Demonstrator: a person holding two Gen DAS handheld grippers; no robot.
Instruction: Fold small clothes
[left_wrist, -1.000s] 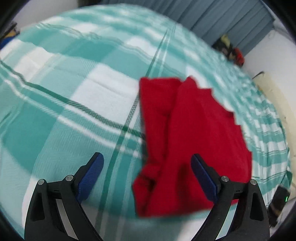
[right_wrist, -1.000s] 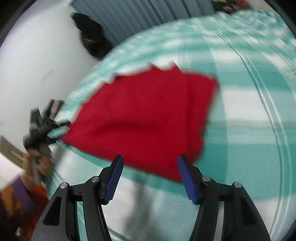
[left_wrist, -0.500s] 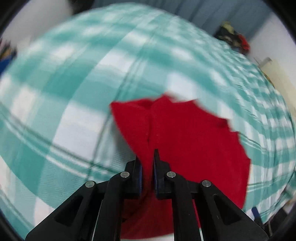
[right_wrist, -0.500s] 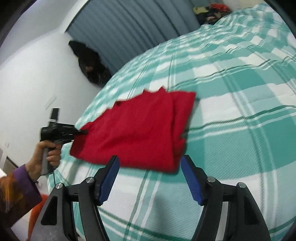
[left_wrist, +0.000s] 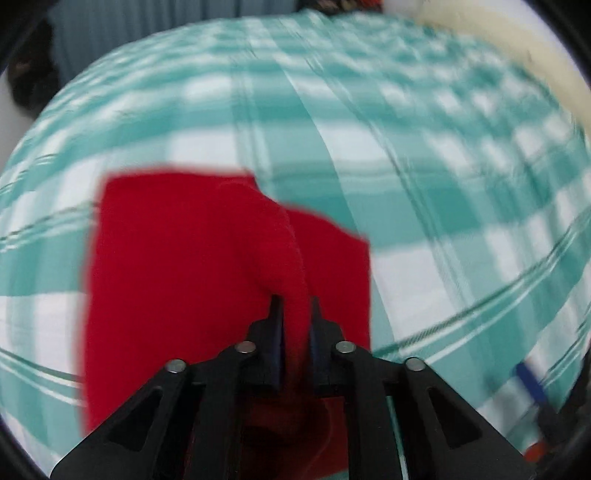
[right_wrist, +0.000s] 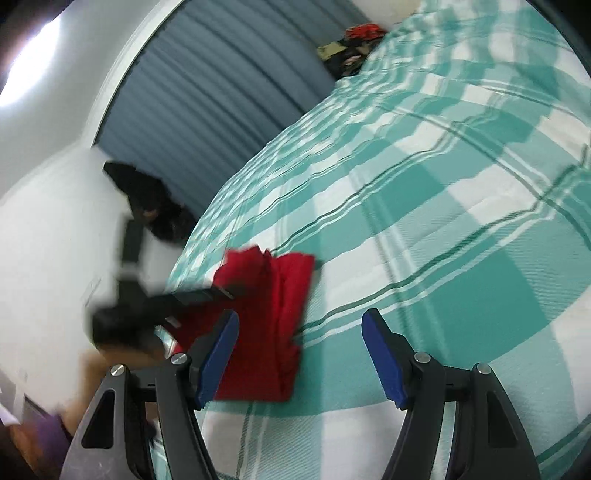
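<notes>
On a green-and-white checked bedspread (left_wrist: 424, 206) lay a partly folded red garment (left_wrist: 177, 266). The left gripper (left_wrist: 295, 306), jaws just eased wider, pinched a raised fold of it. The right gripper (right_wrist: 300, 328) hovered unclenched and empty beside the garment.

Cloth (left_wrist: 177, 266) plain red. Bedspread (right_wrist: 461, 229) teal & white plaid w/ thin dark-green lines. Grippers black, blue pads (right_wrist: 218, 354). Curtain (right_wrist: 207, 110) grey-blue, vertical pleats. Wall (right_wrist: 48, 221) white.

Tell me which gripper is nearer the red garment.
Left. The left gripper has its fingers closed on a raised fold of the red garment. The right gripper hangs open just short of the garment's near edge, gripping nothing.
</notes>
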